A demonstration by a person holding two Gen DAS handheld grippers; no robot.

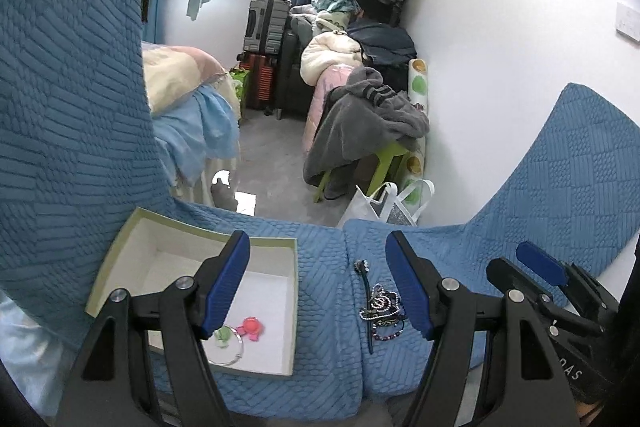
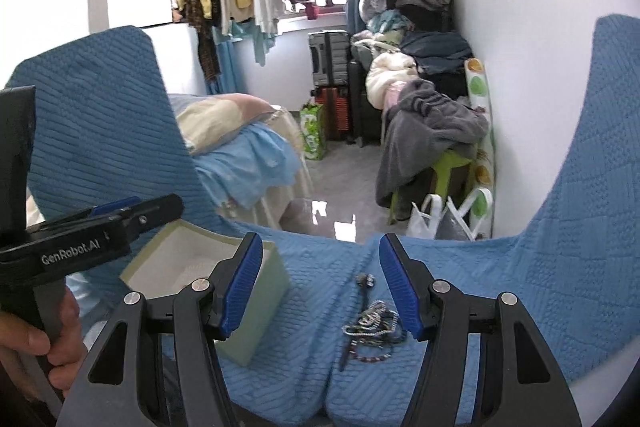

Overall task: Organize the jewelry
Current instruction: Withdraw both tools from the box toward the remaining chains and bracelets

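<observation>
Left wrist view: looking down over the left gripper, jaws spread wide and holding nothing. Seeing the jewelry pile lying on the blue quilted cover, between the 2 fingers and nearer the right one, just right of the open box. Noting a dark hair clip lying along the pile's left edge. Judging the pile light, limp and tangled: beaded strands likely coming up together, slipping if pinched at a loose end. Suggesting a pinch across the thickest knot, or on the stiff clip alone. Spotting inside the box a pink piece, a greenish piece and a thin ring-like hoop, partly hidden behind the left finger. Glimpsing the right gripper at the right edge, cut off.

Right wrist view: hovering over the same pile with the right gripper, jaws wide apart and empty. Finding the strands too small to count or separate. Seeing only the box outer wall and far inner corner, contents hidden. Catching the left gripper side-on, with the left hand cropped by the frame.
</observation>
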